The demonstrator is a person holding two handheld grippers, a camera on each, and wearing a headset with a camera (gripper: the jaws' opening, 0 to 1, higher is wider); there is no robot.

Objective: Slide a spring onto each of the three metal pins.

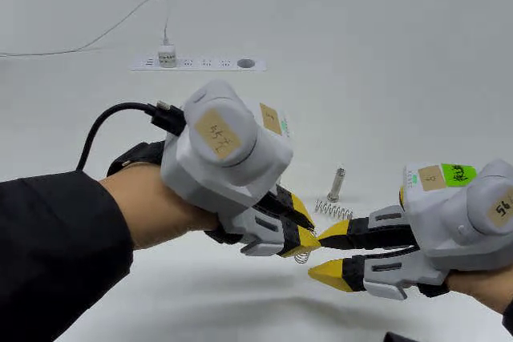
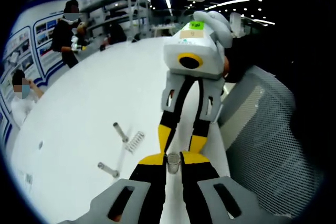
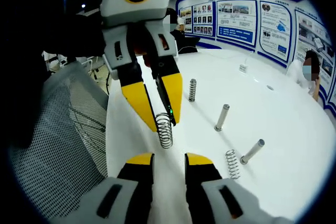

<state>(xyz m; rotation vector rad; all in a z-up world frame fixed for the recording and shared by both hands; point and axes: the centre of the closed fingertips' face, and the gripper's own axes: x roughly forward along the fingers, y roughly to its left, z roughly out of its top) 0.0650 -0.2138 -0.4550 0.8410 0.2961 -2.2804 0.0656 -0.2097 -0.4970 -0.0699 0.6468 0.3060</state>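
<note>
My left gripper (image 1: 303, 234) is shut on a small metal spring (image 3: 165, 130), which hangs from its yellow tips; the spring appears end-on between the pads (image 2: 172, 162). My right gripper (image 1: 321, 254) faces it, open, its tips (image 3: 169, 160) just short of the spring's free end with nothing between them. Two metal pins (image 3: 222, 117) (image 3: 252, 151) lie on the white table (image 1: 385, 78). A loose spring (image 3: 231, 163) lies beside the nearer pin, and another spring (image 3: 192, 89) lies farther off. One pin (image 1: 336, 186) and a spring (image 1: 333, 211) sit just beyond the grippers.
A white power strip (image 1: 196, 62) with a plugged-in cable lies at mid-table, well behind the grippers. A mesh chair back (image 2: 262, 129) stands off the table's near edge. People stand or sit along the far sides of the table.
</note>
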